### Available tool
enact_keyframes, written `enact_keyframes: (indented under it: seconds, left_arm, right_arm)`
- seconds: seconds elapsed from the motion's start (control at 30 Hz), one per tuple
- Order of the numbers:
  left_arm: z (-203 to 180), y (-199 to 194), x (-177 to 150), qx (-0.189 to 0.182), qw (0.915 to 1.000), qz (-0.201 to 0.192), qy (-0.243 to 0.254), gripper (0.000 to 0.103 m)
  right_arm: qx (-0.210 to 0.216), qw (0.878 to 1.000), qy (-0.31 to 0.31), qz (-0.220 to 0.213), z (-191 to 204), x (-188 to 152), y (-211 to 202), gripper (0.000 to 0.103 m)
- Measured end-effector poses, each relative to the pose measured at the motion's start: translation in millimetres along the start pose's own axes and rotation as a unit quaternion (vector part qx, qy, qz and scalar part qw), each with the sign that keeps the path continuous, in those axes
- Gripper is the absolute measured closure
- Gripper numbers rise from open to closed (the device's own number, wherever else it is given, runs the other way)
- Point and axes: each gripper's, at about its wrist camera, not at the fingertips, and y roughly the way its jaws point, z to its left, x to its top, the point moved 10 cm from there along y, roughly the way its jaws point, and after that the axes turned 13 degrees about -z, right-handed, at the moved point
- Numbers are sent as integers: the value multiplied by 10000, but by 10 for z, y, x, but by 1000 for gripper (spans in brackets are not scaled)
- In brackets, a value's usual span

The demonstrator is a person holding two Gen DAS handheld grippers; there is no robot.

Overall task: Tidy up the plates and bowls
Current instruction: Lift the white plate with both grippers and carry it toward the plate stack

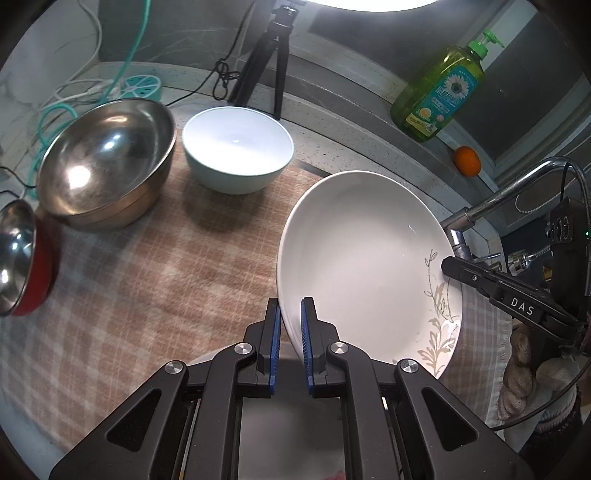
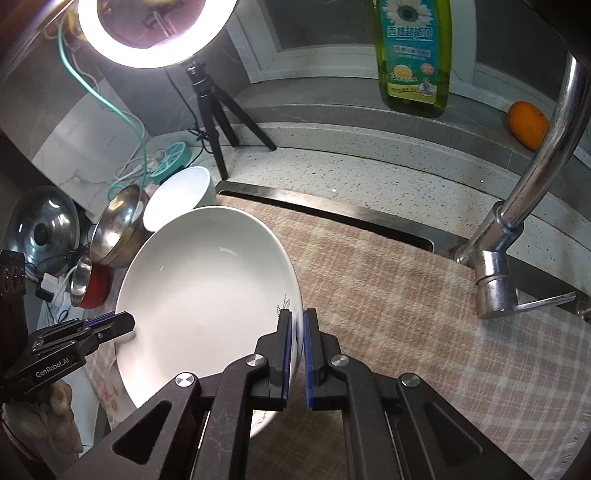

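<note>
soap bottle (image 2: 413, 55) top cut off, cloth (image 1: 147, 266) blurred

left wrist view: close behind the left gripper (image 1: 290, 332), looking down and toward the back wall | right wrist view: close behind the right gripper (image 2: 297, 354), facing leftward-back | shared: white plate (image 1: 362, 258), checked cloth (image 1: 147, 280), tripod (image 2: 218, 114), soap bottle (image 1: 439, 99)

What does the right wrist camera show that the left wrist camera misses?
Right wrist only: the ring light whole and a pot lid at far left. Left wrist only: the steel bowl's full inside. Both: the white plate gripped on opposite rims by the left gripper and right gripper, the pale bowl, soap bottle, orange, faucet.
</note>
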Motion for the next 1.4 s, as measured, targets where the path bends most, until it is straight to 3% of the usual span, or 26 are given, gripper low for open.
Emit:
enact_keyframes:
  seconds: [0.73, 1.4]
  left_arm:
    - [458, -575, -493, 297, 9986, -152, -399, 94]
    - [725, -832, -900, 476, 9962, -142, -717, 94]
  right_arm:
    - [373, 9985, -339, 220, 665, -552, -139, 97]
    - [572, 9961, -480, 472, 959, -1019, -186, 97]
